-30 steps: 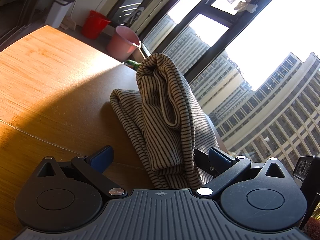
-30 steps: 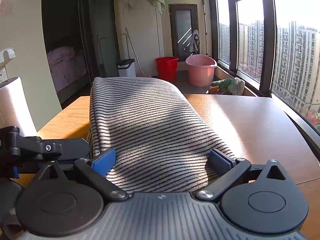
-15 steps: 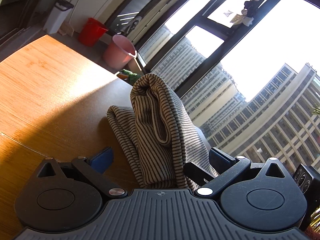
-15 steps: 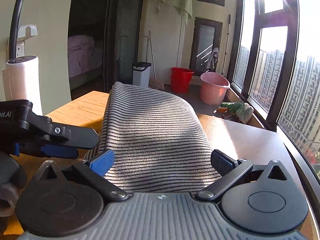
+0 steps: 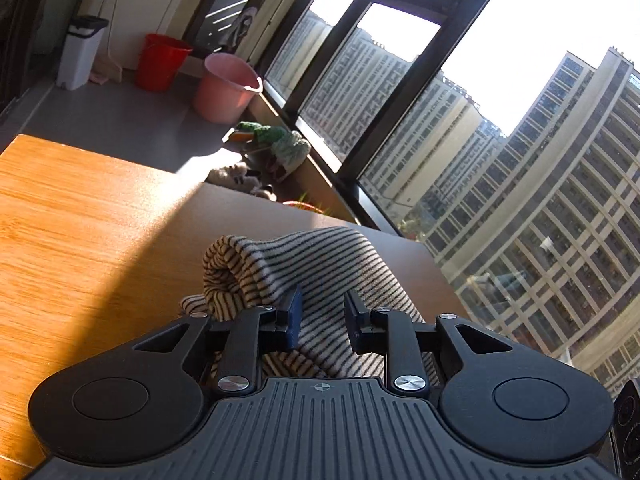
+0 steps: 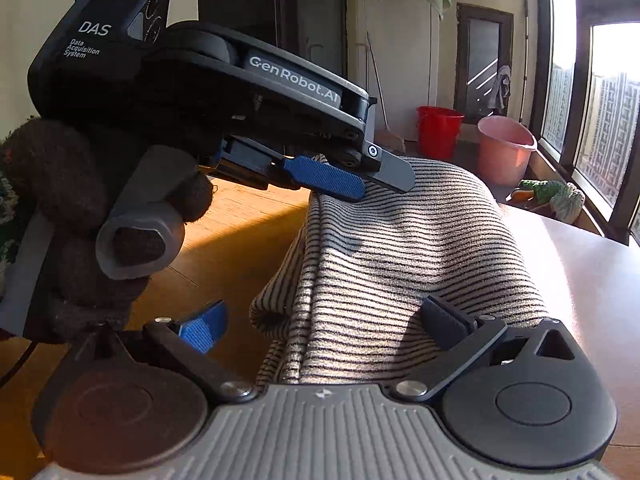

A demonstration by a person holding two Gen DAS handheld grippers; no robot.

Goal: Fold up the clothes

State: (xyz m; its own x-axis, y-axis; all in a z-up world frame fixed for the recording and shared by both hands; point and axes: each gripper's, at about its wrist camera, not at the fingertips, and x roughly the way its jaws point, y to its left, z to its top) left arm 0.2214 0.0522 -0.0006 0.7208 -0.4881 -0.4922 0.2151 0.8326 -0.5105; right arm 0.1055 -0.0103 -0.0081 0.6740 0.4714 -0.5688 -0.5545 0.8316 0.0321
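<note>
Left gripper (image 5: 322,316): jaws narrowed over a ridge of the striped garment (image 5: 320,264), pads close on either side, though whether actually pinching cannot be told; right gripper (image 6: 324,326): jaws spread wide, garment lying between them ungripped. Ahead of both tools, garment already doubled into a thick bundle on the wooden table (image 5: 80,232), rolled edge to the left of the left gripper. Seemingly well along; probably a last fold or flattening left.

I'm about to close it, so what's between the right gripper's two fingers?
The striped garment fills most of the right gripper's gap, shown in the right wrist view.
</note>
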